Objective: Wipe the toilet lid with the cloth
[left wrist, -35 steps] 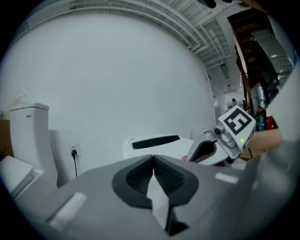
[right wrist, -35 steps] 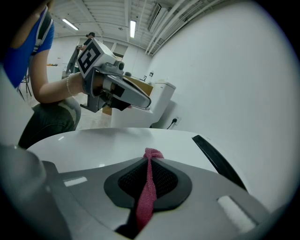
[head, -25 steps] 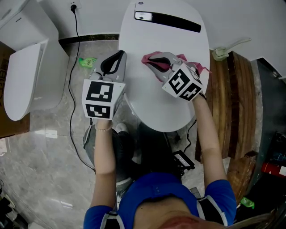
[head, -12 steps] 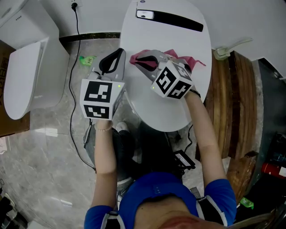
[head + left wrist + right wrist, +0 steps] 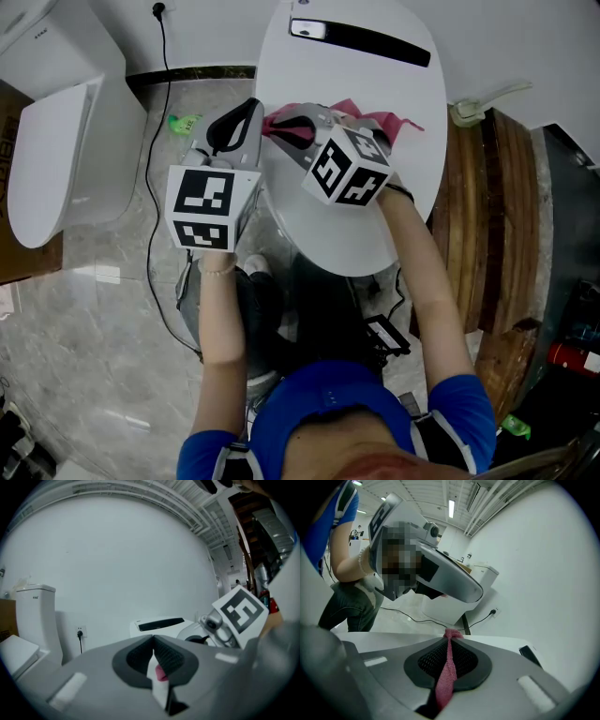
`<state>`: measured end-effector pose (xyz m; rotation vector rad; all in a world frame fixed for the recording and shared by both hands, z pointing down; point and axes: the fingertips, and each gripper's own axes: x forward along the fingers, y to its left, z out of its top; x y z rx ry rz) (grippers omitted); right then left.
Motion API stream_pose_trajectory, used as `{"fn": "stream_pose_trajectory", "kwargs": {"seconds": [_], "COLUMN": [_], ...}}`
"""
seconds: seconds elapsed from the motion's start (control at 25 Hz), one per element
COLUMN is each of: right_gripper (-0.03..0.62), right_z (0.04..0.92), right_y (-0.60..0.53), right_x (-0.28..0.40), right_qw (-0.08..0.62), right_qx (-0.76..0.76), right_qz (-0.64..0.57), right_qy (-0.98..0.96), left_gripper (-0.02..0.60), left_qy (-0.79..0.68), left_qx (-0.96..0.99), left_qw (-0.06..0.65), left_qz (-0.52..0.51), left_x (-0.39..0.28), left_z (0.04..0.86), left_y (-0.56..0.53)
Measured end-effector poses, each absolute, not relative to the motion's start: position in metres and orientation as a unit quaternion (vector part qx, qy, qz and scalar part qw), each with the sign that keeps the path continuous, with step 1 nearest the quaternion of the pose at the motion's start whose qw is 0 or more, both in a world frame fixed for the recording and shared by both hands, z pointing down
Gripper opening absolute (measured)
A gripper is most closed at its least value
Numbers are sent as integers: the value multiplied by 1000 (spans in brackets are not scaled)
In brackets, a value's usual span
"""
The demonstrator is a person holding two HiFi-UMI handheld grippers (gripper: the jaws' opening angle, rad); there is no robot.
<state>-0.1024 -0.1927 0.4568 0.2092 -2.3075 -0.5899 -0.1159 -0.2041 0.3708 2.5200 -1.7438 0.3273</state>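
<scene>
Head view: the right hand-held gripper (image 5: 281,127) is over the white toilet lid (image 5: 375,75), with the pink cloth (image 5: 389,122) trailing behind it. The left hand-held gripper (image 5: 249,108) hangs just to its left.

Left gripper view: jaws closed, holding nothing.

Right gripper view: jaws clamped on the cloth (image 5: 446,677).

The head view looks steeply down on the toilet lid (image 5: 356,80); both gripper views skim it closely.
</scene>
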Motion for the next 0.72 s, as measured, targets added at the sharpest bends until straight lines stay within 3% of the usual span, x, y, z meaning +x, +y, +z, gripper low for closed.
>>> {"fn": "stream_pose_trajectory", "kwargs": {"seconds": [0.72], "right_gripper": [15], "right_z": [463], "right_y": [-156], "right_x": [-112], "right_qw": [366], "right_qx": [36], "right_qz": [-255], "right_qy": [-894], "left_gripper": [2], "left_qy": [-575], "left_qx": [812], "left_qw": [34], "left_qz": [98], "left_x": [-121], "left_z": [369], "left_y": [-209]}}
